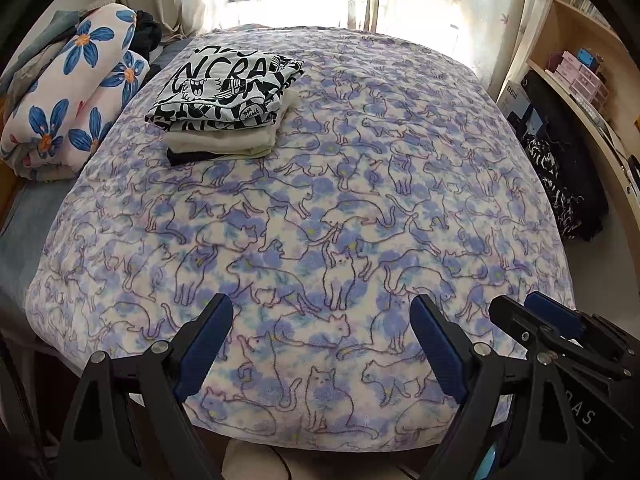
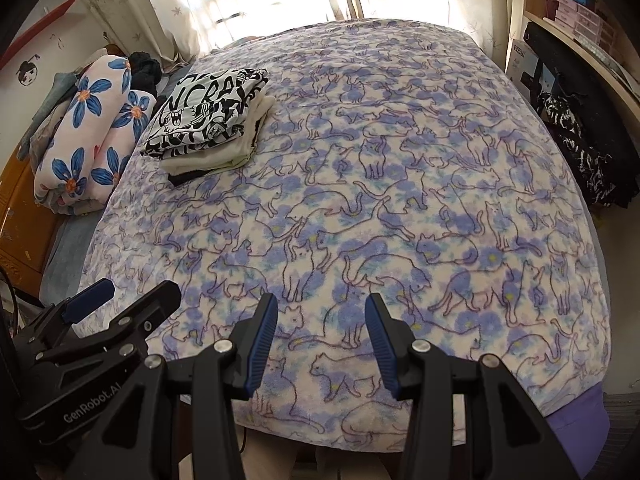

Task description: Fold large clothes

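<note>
A stack of folded clothes point(image 1: 224, 100) point(image 2: 208, 120) lies at the far left of the bed: a black-and-white graffiti-print piece on top, a cream one under it, a black one at the bottom. Both grippers hover over the near edge of the cat-print blanket point(image 1: 360, 208) point(image 2: 400, 208), well short of the stack. My left gripper point(image 1: 324, 312) is open and holds nothing. My right gripper point(image 2: 320, 302) stands open too, narrower, with only blanket showing between its blue pads. Each shows in the other's view: the right gripper point(image 1: 518, 304) at the right, the left gripper point(image 2: 138, 288) at the left.
A rolled floral quilt point(image 1: 72, 100) point(image 2: 88, 140) lies along the bed's left side. A dark black-and-white patterned cloth point(image 1: 552, 184) point(image 2: 576, 148) is heaped beside the bed on the right, below a wooden shelf point(image 1: 580, 80) of boxes. Bright curtains hang behind the bed.
</note>
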### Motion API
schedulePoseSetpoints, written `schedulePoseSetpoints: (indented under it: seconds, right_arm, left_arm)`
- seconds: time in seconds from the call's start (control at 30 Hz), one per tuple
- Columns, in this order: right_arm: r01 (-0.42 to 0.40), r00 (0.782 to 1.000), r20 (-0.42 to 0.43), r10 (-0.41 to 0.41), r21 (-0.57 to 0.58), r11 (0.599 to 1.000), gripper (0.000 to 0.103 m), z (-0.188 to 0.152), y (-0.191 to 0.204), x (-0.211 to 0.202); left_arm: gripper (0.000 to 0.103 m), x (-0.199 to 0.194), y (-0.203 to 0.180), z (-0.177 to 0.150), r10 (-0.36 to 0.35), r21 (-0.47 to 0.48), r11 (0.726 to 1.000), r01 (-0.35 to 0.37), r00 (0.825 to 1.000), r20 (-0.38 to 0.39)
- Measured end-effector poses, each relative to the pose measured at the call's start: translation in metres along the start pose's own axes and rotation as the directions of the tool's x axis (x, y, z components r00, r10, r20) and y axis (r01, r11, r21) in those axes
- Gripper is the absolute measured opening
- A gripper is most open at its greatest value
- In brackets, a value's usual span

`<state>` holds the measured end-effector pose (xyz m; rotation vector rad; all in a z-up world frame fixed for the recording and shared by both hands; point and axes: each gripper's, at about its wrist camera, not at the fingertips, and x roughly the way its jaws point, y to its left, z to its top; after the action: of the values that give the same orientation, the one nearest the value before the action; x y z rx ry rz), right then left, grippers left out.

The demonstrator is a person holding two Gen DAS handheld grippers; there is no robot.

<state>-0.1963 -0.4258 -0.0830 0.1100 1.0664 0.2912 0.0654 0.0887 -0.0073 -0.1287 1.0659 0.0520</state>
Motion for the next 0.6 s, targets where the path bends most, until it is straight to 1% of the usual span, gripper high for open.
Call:
schedulePoseSetpoints:
  seconds: [0.6]
  right_arm:
    - [0.002, 1.0, -0.003, -0.002, 0.003, 1.0, 0.046, 0.0011, 0.0025, 0.0009]
  left_arm:
    - [0.089, 0.0012, -0.0015, 0.0003, 0.001, -0.003, 1.0, -0.001, 1.0, -0.004]
